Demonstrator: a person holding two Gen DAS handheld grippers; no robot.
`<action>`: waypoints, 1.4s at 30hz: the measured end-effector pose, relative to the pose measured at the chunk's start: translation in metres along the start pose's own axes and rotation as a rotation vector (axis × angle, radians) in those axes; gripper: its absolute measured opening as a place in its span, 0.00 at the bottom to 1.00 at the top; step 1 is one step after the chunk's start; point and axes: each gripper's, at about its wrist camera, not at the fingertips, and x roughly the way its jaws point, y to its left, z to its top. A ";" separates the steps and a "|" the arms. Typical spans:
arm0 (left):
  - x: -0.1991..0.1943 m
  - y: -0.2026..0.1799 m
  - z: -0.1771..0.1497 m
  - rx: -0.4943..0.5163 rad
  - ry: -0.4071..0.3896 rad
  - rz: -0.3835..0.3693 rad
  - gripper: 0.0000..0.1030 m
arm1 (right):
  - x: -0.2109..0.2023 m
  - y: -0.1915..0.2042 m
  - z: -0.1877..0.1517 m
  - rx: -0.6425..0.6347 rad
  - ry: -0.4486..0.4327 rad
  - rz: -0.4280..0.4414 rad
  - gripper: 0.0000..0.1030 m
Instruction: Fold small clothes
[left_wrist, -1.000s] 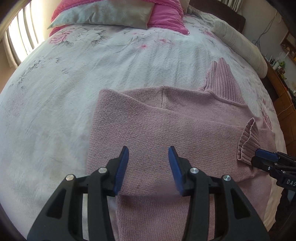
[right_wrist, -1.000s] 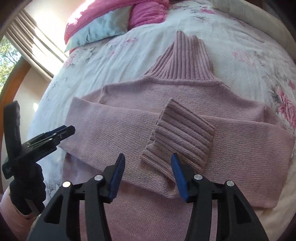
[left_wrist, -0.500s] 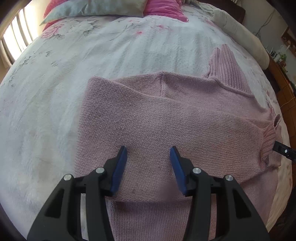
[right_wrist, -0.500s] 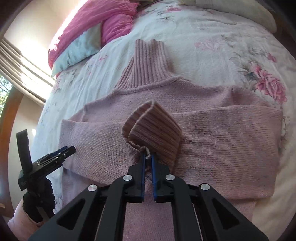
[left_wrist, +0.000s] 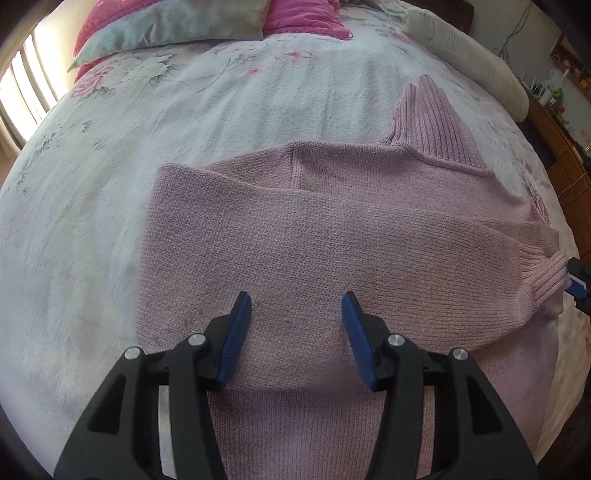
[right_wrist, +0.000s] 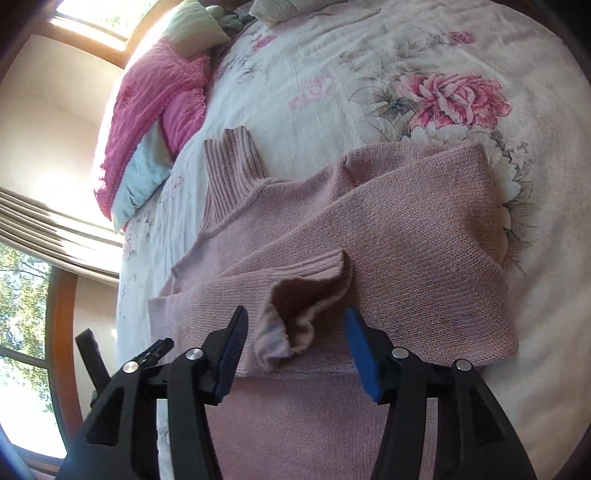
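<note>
Sweater: you have 1 dusty-pink knit sweater (left_wrist: 332, 236) lying flat on the bed (left_wrist: 110, 166), near its foot edge, with the ribbed turtleneck (left_wrist: 436, 122) pointing up toward the pillows
Sleeves: 2 counted, both folded across the chest; the sleeve from your left side runs over to the right edge of the garment, and its ribbed cuff (right_wrist: 295, 317) lies rumpled and open-mouthed there
Left gripper: your left gripper (left_wrist: 295, 328) hovers above the lower chest of the sweater with its blue pads spread wide and nothing between them
Right gripper: your right gripper (right_wrist: 295, 350) is also spread wide, 1 pad on each side of the cuff, and you grip no cloth; whether the pads touch the knit cannot be told
Containers: you have no box, basket or drawer in sight, so the bed alone carries the sweater
Bedding: 1 white floral bedspread (right_wrist: 424, 92), 1 pale blue-grey pillow (left_wrist: 177, 26), pink textured cushions (left_wrist: 303, 18) whose number you cannot tell, and 1 long cream bolster (left_wrist: 469, 48) at the right edge
Room: slatted blinds (right_wrist: 48, 229) hang by the window on your left
</note>
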 end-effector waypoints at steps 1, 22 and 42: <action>0.002 -0.001 -0.001 0.002 0.003 0.003 0.49 | -0.003 0.001 0.001 0.008 -0.009 0.029 0.56; -0.001 -0.009 0.000 0.028 -0.008 0.004 0.55 | 0.014 0.036 0.003 -0.230 0.038 -0.185 0.12; 0.005 -0.011 -0.025 0.027 0.017 0.018 0.59 | 0.030 0.006 -0.018 -0.202 0.070 -0.372 0.24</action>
